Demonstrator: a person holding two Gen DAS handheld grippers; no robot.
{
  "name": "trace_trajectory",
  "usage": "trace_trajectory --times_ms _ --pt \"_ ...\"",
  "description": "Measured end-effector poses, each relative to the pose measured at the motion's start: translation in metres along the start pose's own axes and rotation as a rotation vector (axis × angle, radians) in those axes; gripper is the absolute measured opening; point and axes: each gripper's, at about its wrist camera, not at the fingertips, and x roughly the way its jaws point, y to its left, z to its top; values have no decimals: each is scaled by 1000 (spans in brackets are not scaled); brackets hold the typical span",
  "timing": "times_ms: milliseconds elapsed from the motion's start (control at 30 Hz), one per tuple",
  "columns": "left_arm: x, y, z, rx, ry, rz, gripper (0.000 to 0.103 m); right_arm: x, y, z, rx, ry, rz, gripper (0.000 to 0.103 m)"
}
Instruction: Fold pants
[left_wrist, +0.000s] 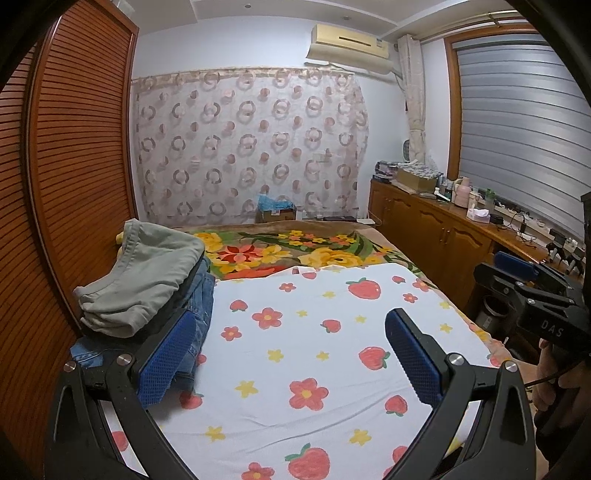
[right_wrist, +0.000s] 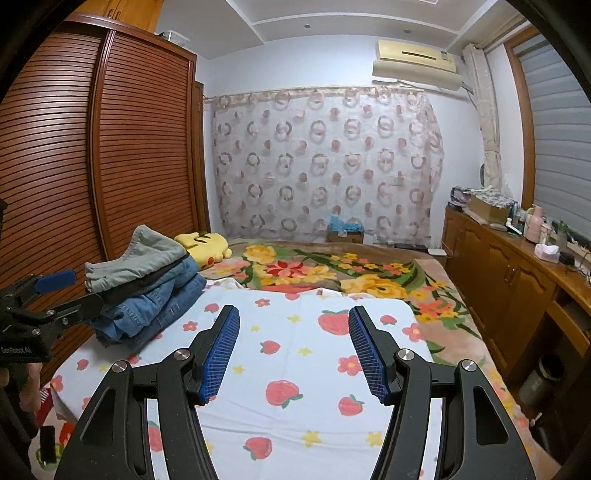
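Claws (left_wrist: 290, 354) (right_wrist: 293, 350) gape empty beside stacked pants (right_wrist: 147, 288)

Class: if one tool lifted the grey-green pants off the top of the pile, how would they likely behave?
The grey-green pants look soft and rumpled, so they would probably droop and unfold. They lie loosely on the jeans, so should lift off easily.
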Motion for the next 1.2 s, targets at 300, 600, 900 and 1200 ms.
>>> trace_trajectory --times_ms 300,600,900,1200 --pt "0 0 0 0 0 1 102 1 -3 -2 1 0 -2 64" --pt "-1 0 0 1 -3 -4 103 -2 -9 -5 3 -4 -7 64" --pt "-2 1 0 1 -4 -4 103 -4 -9 -6 3 -6 -9 64" --pt "-1 1 -1 3 -4 -3 103 -4 -9 -6 3 -6 -7 64"
